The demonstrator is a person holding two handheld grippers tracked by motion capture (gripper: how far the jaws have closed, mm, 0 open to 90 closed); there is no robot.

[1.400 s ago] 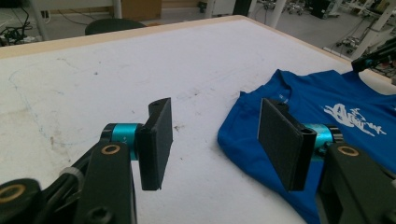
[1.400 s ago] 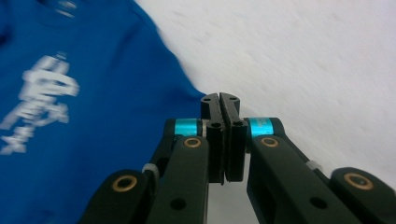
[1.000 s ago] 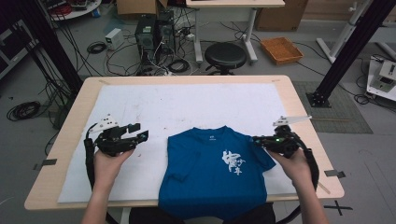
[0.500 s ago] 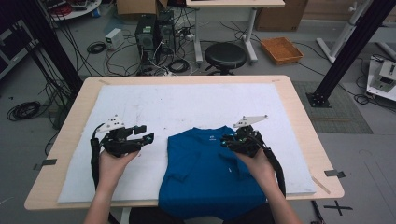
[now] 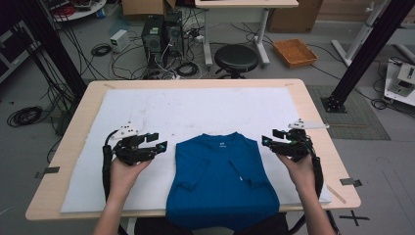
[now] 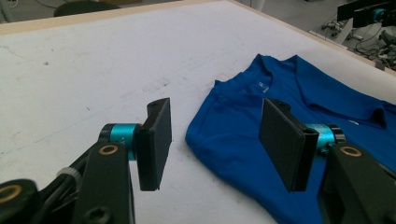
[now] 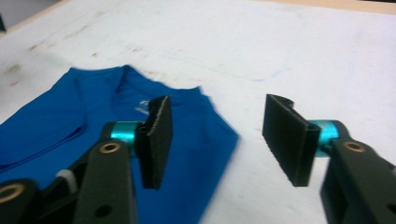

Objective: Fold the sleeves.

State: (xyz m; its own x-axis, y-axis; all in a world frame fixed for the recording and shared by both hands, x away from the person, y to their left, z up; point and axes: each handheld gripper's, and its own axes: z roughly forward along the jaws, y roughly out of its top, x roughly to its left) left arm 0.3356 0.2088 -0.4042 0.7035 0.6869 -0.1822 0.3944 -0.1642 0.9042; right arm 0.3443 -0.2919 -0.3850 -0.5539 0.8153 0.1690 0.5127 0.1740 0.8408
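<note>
Blue cotton, soft and creased, is what I am watching: the T-shirt is lying flat on the white padded sheet, sleeves folded inward, hem draping over the near table edge. I am holding the left gripper just left of the shirt, its flat black jaws spread, empty. Right of the shirt, the right gripper is gaping too, gripping nothing.
</note>
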